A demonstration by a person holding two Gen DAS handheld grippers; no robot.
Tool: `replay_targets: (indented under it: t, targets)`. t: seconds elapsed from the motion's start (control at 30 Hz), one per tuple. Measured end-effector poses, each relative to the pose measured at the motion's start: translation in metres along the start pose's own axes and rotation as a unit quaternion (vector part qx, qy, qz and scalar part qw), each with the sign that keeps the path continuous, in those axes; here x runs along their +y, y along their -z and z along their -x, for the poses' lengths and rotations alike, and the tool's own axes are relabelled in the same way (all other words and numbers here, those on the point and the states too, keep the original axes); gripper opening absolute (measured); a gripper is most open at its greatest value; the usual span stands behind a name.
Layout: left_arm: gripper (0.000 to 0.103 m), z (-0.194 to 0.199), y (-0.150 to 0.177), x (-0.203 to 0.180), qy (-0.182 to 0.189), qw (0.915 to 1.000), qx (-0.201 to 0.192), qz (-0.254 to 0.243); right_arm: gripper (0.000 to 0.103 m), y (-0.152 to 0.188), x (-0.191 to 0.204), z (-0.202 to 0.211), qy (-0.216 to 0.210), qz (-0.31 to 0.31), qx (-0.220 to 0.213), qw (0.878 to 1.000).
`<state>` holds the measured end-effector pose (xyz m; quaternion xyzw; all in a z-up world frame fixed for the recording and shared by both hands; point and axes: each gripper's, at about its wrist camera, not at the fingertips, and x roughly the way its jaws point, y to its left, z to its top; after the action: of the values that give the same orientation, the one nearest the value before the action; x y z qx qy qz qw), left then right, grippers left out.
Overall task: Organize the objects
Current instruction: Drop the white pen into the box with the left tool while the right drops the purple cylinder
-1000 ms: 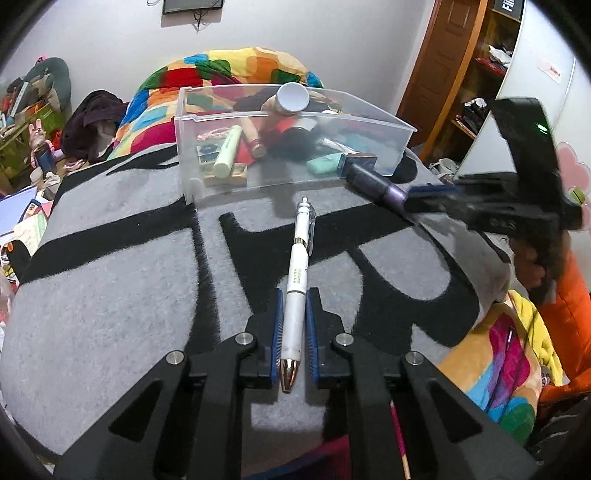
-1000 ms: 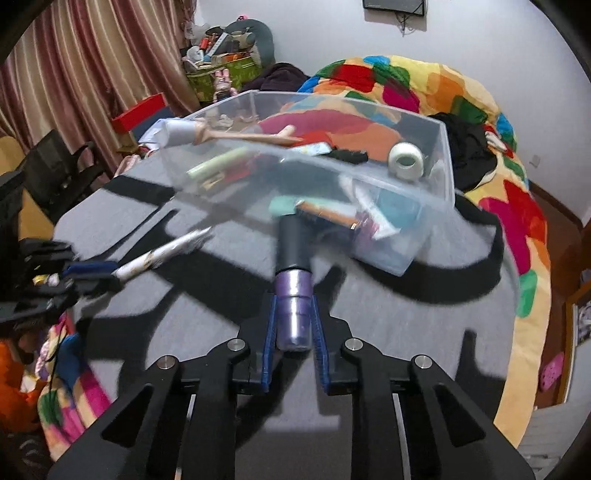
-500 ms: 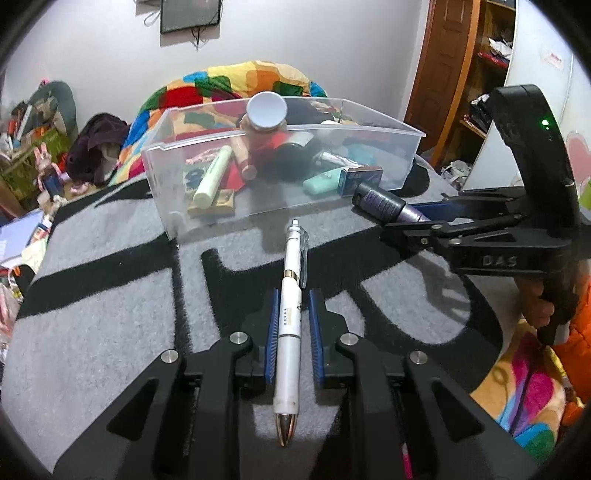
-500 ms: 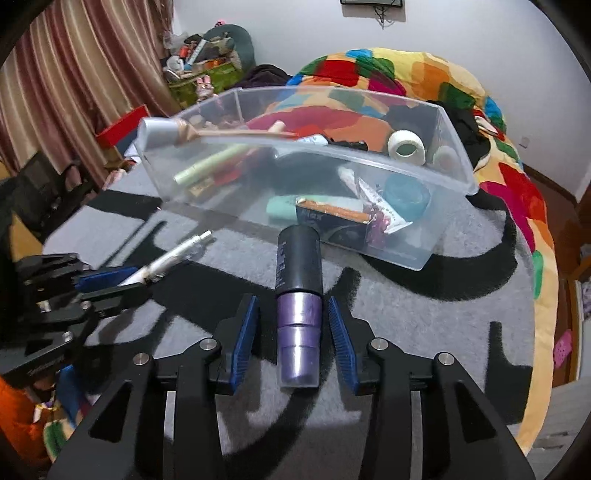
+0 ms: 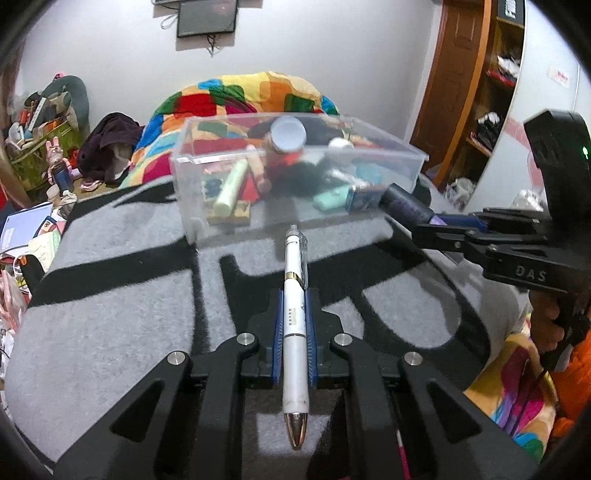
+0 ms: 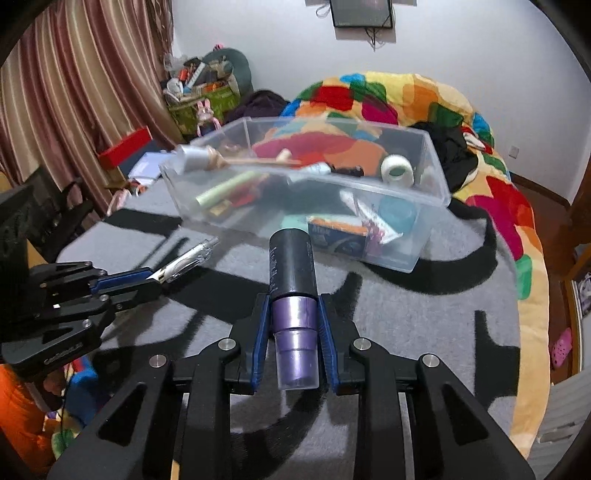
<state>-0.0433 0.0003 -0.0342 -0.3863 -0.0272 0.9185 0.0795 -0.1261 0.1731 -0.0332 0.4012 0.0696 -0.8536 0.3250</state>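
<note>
Clear bin (image 5: 295,221) holds green tube (image 5: 232,188), tape roll (image 6: 397,169), small box (image 6: 338,239).

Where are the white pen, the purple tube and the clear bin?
white pen (image 5: 293,328), left wrist view, barrel between the pads.
purple tube (image 6: 294,321), right wrist view, purple section.
clear bin (image 6: 430,168), right wrist view, right wall.

I am looking over a grey blanket with broad black shapes (image 5: 110,325) that is covering the work surface. A patchwork quilt in many colours (image 6: 399,99) is lying heaped behind it, a dark garment (image 6: 448,147) resting on its slope. A plain white wall (image 5: 332,44) is carrying a small dark screen (image 5: 206,15) with dangling cables. Striped reddish curtains (image 6: 74,92) are hanging on one side; a brown wooden door (image 5: 450,70) and open shelves (image 5: 495,85) are standing on the other. A cluttered corner of toys and boxes (image 6: 199,85) is sitting by the curtains.
</note>
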Motion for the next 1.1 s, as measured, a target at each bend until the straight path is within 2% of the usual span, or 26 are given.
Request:
replay_targets:
  t: [0.4, 0.67, 0.9, 1.0, 1.1]
  targets:
    - [0.010, 0.047, -0.028, 0.019, -0.002, 0.9970, -0.071, 0.033, 0.023, -0.022, 0.005, 0.039, 0.010, -0.008, -0.067, 0.998]
    - [0.010, 0.047, -0.054, 0.035, -0.016, 0.9948, -0.090, 0.044, 0.023, -0.045, -0.002, 0.045, 0.024, -0.019, -0.092, 0.995]
    - [0.010, 0.018, -0.078, 0.051, -0.009, 0.9964, -0.063, 0.057, 0.023, -0.059, -0.010, 0.029, 0.037, -0.032, -0.090, 0.995]
    - [0.010, 0.005, -0.090, 0.054, 0.007, 0.9972, -0.045, 0.059, 0.023, -0.068, -0.014, 0.018, 0.047, -0.033, -0.079, 0.995]
    - [0.010, -0.006, -0.101, 0.053, 0.002, 0.9981, -0.029, 0.054, 0.023, -0.076, -0.015, 0.006, 0.063, -0.022, -0.063, 0.996]
